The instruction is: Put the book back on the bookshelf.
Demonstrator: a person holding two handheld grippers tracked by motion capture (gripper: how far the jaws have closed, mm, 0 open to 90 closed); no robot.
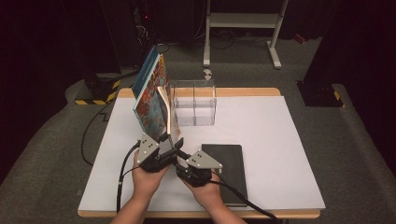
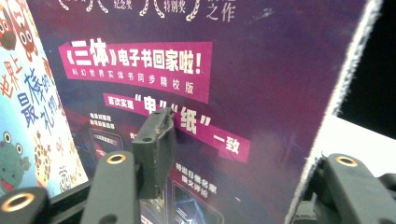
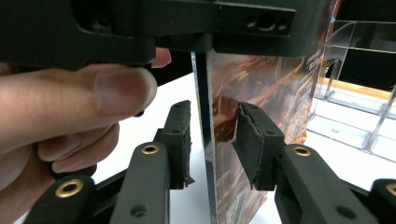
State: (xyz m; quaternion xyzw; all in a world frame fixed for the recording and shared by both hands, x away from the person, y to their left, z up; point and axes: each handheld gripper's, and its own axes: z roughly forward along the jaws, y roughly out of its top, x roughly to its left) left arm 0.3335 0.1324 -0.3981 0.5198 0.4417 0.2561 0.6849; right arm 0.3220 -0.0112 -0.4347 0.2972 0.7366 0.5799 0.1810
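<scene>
A book with a purple back cover and a reddish front cover stands upright on the table, rightmost in a leaning row. My left gripper straddles its lower near corner. In the left gripper view the left pad sits just off the purple cover, and the other jaw stands behind the book's edge. My right gripper is open around the same book. In the right gripper view both pads stand off the book, one on each side.
A colourful children's book and a blue book lean behind it. A clear acrylic box stands right of the books. A black notebook lies flat under the right hand. The white tabletop stretches right.
</scene>
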